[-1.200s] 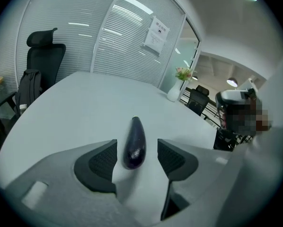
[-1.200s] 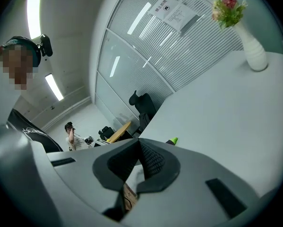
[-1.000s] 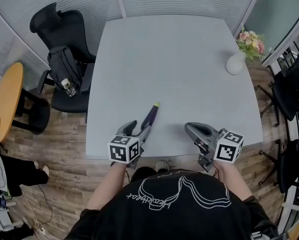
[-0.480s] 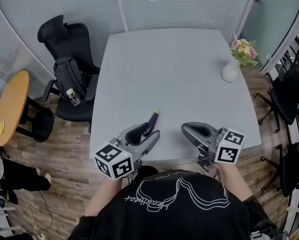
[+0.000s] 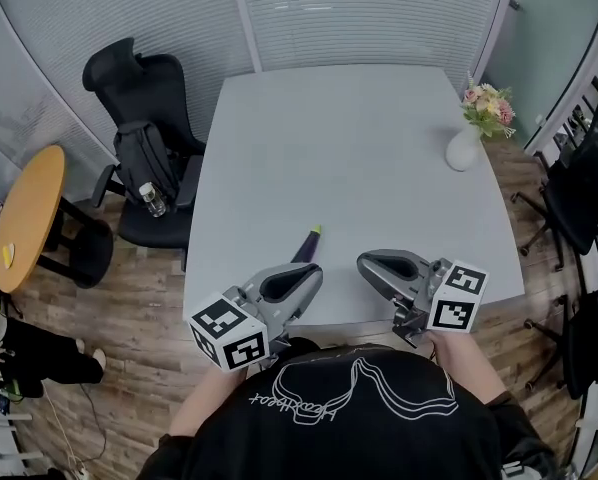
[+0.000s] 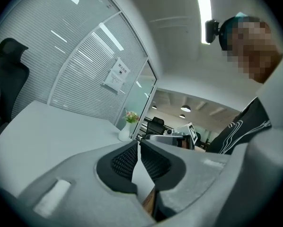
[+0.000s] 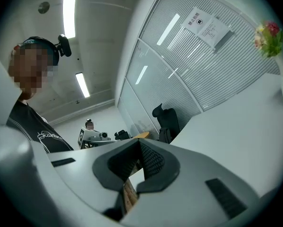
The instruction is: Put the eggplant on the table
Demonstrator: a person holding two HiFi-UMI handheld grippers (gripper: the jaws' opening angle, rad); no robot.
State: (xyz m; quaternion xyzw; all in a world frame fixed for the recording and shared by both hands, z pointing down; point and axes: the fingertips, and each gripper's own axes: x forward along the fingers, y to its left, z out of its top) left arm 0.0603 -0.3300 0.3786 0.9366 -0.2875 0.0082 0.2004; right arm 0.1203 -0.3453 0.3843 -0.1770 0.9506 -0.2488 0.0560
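1. A purple eggplant [image 5: 306,245] lies on the grey table [image 5: 349,138], low in the centre of the frame.
2. The left gripper [image 5: 312,271] and right gripper [image 5: 365,263], jaws together, sit just below it.
3. A flower vase [image 5: 464,150] stands near the table's right edge.
4. A black office chair [image 5: 139,118] stands at the upper left.
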